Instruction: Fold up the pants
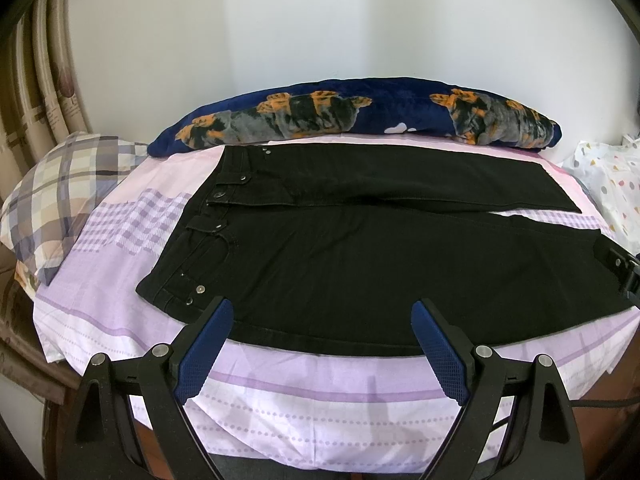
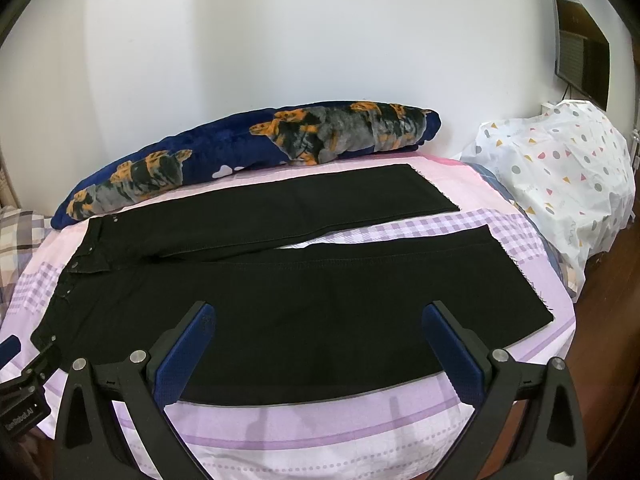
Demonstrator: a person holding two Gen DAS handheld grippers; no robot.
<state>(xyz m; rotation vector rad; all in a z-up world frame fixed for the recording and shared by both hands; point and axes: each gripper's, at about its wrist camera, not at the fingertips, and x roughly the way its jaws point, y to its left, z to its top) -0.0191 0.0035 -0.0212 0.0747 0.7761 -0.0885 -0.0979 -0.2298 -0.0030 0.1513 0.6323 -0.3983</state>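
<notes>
Black pants (image 1: 360, 256) lie flat on the bed, waistband to the left and both legs spread to the right; they also show in the right wrist view (image 2: 304, 304). My left gripper (image 1: 322, 312) is open and empty above the near edge of the pants, by the hip. My right gripper (image 2: 318, 316) is open and empty above the near leg. A part of the right gripper shows at the right edge of the left wrist view (image 1: 620, 268), and the left gripper shows at the lower left of the right wrist view (image 2: 20, 384).
The bed has a lilac and white checked sheet (image 1: 304, 384). A rolled navy blanket (image 1: 360, 116) lies along the wall behind the pants. A plaid pillow (image 1: 60, 192) is at the left. A white dotted bag (image 2: 560, 184) sits at the right. A wall television (image 2: 580, 36) hangs above it.
</notes>
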